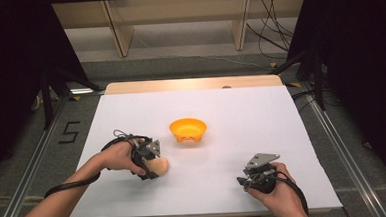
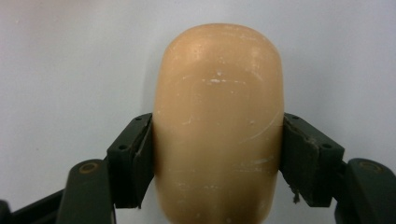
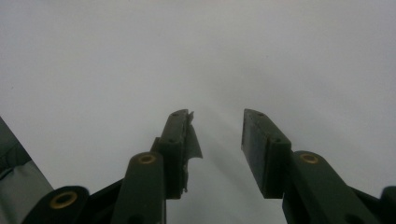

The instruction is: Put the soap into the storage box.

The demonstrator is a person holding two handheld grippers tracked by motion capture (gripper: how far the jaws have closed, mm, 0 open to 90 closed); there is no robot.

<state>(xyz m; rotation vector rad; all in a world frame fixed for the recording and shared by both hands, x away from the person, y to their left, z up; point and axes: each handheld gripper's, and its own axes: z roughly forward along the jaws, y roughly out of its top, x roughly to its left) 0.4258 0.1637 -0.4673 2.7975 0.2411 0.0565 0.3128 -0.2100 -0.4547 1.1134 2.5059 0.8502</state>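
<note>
Left gripper (image 2: 217,154) clamps tan bread-like loaf (image 2: 218,121) at mid-sides near table's (image 1: 281,114) front-left; probably light, smooth, slippery. Right gripper (image 3: 217,140) narrow, empty.

A white sheet (image 1: 262,135) is covering the wooden worktop (image 1: 192,84). Grey floor (image 1: 178,64) is lying beyond, cables (image 1: 269,34) trailing across it. Dark curtains (image 1: 8,58) are flanking both sides.

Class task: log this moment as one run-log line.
left gripper: shut on smooth tan rounded bread-like object | right gripper: open, over white table sheet | orange plastic bowl: apart, beyond object
</note>
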